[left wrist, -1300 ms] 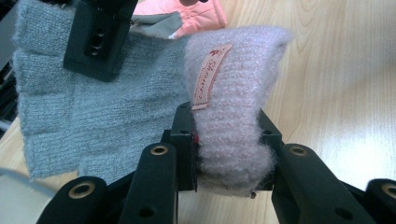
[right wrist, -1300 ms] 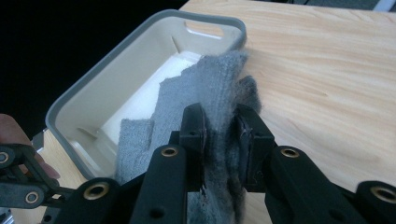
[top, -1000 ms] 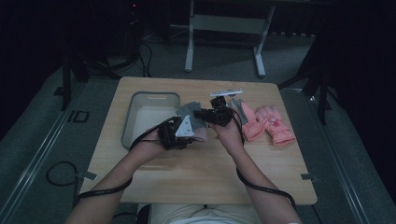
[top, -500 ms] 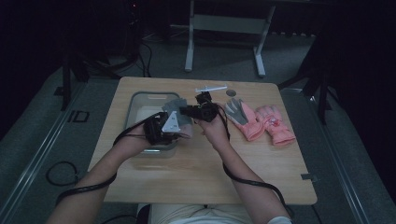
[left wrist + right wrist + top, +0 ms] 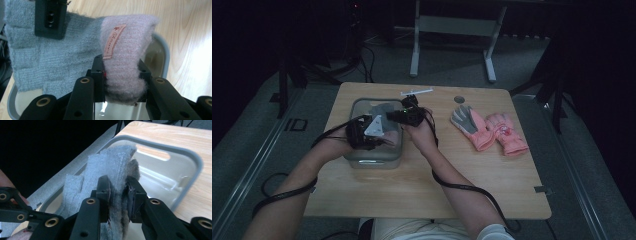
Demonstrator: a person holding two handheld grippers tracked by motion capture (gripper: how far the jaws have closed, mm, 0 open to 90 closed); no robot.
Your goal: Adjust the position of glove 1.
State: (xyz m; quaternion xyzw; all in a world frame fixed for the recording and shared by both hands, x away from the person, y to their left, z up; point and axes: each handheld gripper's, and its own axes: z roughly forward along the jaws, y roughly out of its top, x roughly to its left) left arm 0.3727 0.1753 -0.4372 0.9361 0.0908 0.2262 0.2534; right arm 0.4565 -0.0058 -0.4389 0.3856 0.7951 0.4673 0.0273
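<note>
Both grippers are holding one grey knit glove point(image 5: 47, 65) over the grey bin point(image 5: 362, 159), which is sitting on the bench point(image 5: 492, 175) toward its 9 o'clock side. In the left gripper view, the left gripper point(image 5: 121, 75) is pinching the glove's pale pink cuff point(image 5: 127, 52), with the fabric bunching between the jaws and a small tag point(image 5: 113, 41) showing at the cuff's 10 o'clock; the grey body of the glove is spreading out toward 9 o'clock, where the other gripper's jaw is clamping its upper edge. In the right gripper view, the right gripper point(image 5: 117, 195) is pinching a folded grey part of the same glove, whose fingers are standing up at 11 o'clock, over the bin's pale floor. In the high view, the left gripper point(image 5: 384, 134) is hanging over the bin's middle and the right gripper point(image 5: 398, 116) over its 2 o'clock corner. A pair of pink gloves point(image 5: 489, 131) is lying on the bench at 3 o'clock of the bin, well apart from it.
</note>
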